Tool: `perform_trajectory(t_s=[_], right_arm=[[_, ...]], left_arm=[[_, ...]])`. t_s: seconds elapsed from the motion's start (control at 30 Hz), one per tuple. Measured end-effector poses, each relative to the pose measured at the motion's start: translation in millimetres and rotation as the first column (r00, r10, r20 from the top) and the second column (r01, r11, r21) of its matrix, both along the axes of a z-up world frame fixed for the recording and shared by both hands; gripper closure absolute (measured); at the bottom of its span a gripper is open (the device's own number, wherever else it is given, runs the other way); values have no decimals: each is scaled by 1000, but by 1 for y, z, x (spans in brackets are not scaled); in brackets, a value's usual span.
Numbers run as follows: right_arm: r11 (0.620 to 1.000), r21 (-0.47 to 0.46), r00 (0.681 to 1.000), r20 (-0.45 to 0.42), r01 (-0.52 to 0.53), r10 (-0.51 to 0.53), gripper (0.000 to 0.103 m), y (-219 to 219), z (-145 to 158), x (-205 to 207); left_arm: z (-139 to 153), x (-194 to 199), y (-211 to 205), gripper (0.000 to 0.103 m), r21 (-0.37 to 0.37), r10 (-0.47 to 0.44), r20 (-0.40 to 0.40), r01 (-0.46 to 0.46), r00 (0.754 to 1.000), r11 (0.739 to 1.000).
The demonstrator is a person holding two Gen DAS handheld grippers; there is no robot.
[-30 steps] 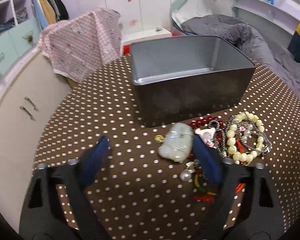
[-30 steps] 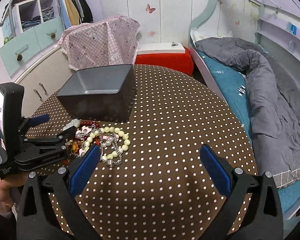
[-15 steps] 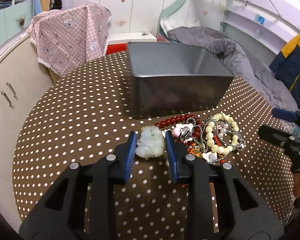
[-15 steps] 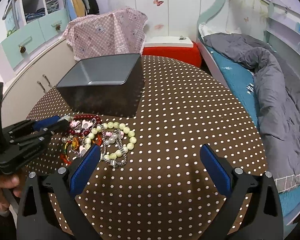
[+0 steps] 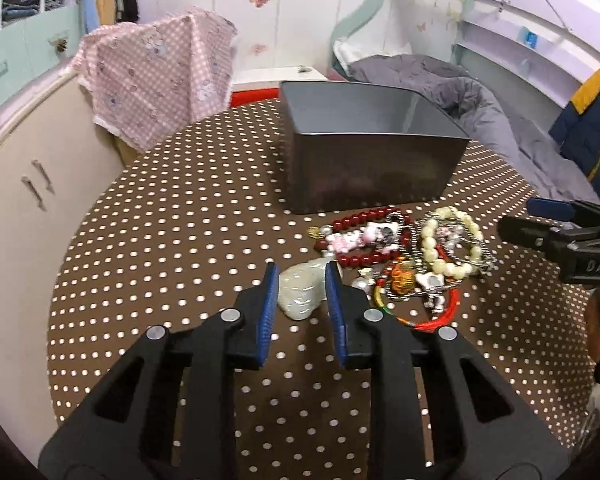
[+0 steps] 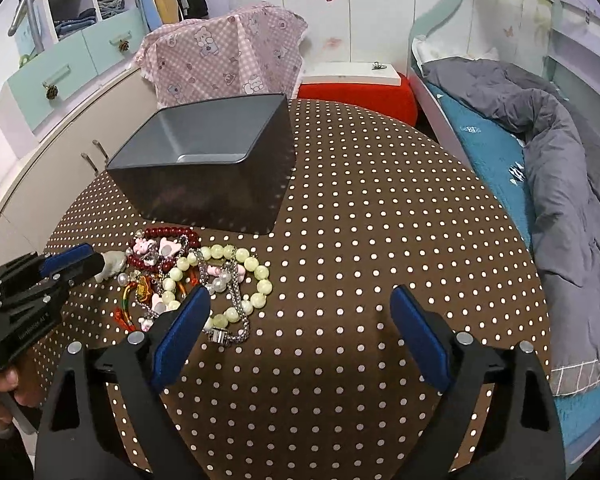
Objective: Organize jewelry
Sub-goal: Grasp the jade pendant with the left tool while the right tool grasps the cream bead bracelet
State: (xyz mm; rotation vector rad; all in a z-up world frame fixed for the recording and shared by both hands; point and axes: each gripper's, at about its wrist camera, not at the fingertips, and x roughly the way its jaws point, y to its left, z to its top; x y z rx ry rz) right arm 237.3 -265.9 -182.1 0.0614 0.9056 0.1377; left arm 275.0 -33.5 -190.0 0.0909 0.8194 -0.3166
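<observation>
1. The left tongs (image 5: 302, 286) are closed narrowly on a pale jade pendant (image 5: 300, 294), one blue pad (image 5: 269, 304) pressed against each side of it. From the right wrist view the pendant (image 6: 110, 264) shows at the tip of the left tongs (image 6: 80, 262).
2. The pendant sits low over the dotted desk (image 5: 160, 240), at the near-left edge of the jewelry pile; whether it touches the cloth cannot be told.
3. The pile (image 5: 404, 252) lies just in front of the grey box (image 5: 372, 160): a dark red bead bracelet (image 5: 364, 216), a cream bead bracelet (image 5: 448, 248), pink charms (image 5: 360, 238), a silver chain and a red cord (all tangled together).
4. The box (image 6: 208, 168) stands upright on the desk, open at the top; its visible floor is bare.
5. The right tongs (image 6: 300, 320) are spread wide and grip nothing, held above the desk (image 6: 380, 220) just right of the pile, with the left blue pad (image 6: 182, 330) over the cream beads (image 6: 240, 280) and the chain (image 6: 236, 320).
6. Behind the desk hangs a pink checked cloth (image 6: 228, 60); a bed with a grey quilt (image 6: 548, 152) runs along the right.
</observation>
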Motion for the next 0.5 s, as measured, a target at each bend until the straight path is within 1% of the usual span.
perform_trajectory(t_s=[0.03,0.07,0.1,0.23,0.27,0.3,0.33,0.37,0.4,0.43,0.47,0.5], right_arm=[[1000,-2,1000,-1,1,-1,15,0,-1,0],[1000,-4,1000,-4,0,0,15,1,-2,0],[1000,-4,1000,-6,0,0,15,1,-3,-1],[1000,-8,1000,-12,-7,7,15,2,-6,3],[1000,-10,1000,-12,-9,9,15,2,-6,5],[1000,-15,1000,-14,-11,11,15,1,-7,7],[1000,-20,1000,-18,-17,16,17,1,-8,10],[1000,-22,1000,-23,-21,21,24,0,-9,12],[999,-19,999,-35,-30,29,28,-1,-11,17],[999,-15,998,-46,-39,38,36,-1,-12,21],[998,-18,996,-61,-60,59,42,0,-16,26],[997,-27,995,-68,-78,76,45,3,-17,28]], left_arm=[[0,-1,1,42,10,12,8,-12,1000,1000],[1,-1,2,19,16,27,23,-28,999,999],[0,-1,3,18,20,41,33,-41,999,999],[-11,11,0,18,37,30,-16,-30,999,999],[-13,15,-1,18,23,12,-37,-11,999,1000],[-12,18,-2,18,18,2,-38,-1,999,1000],[-12,19,-4,19,28,-9,-33,10,999,1000],[-12,21,-8,29,60,-31,-26,33,999,998],[-13,21,-10,36,67,-57,-27,58,998,996],[-13,21,-13,42,56,-92,-34,93,995,994],[-14,21,-14,56,52,-114,-45,116,992,992],[-15,19,-16,58,64,-125,-47,128,991,990]])
